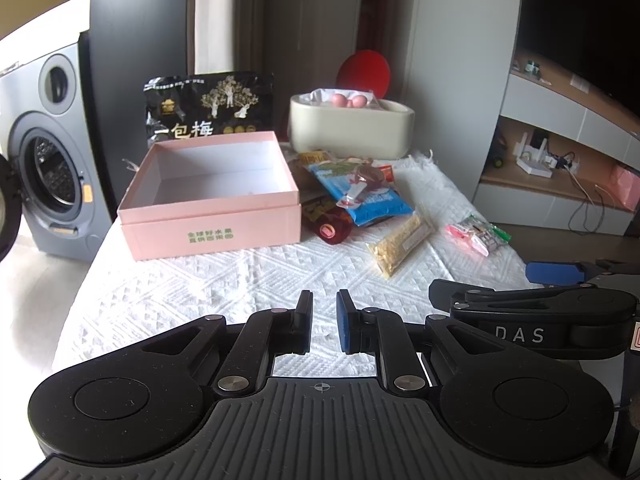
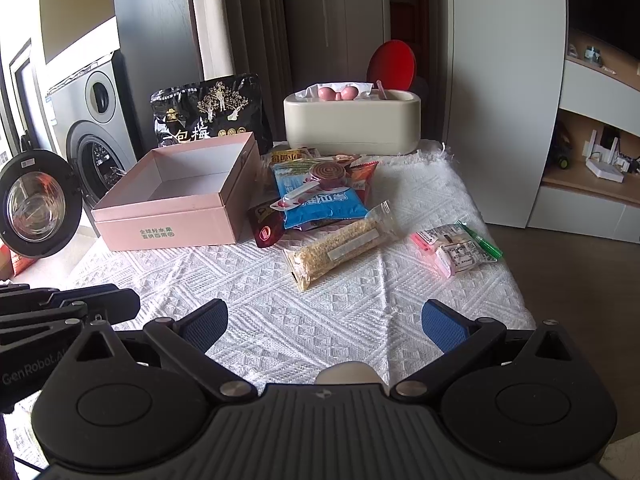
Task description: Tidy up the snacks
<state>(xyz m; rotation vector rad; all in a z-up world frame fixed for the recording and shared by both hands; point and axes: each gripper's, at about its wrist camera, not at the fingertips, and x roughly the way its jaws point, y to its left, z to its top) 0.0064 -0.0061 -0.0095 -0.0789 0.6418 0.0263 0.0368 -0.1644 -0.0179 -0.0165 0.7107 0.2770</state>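
A bench (image 2: 280, 320) covered by a white woven cloth (image 2: 340, 308) is seen. A pink box (image 2: 176, 220) is placed on it; behind it a black bag (image 2: 212, 116), to its right a snack pile (image 2: 320, 196), a grain bar (image 2: 340, 246), small packets (image 2: 456, 250) and a cream container (image 2: 352, 124).

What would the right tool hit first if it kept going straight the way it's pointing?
Probably the clear packet of yellow grain bar, lying on the white cloth just ahead of the open right tool. Depth is hard to judge, but only bare cloth shows in between.
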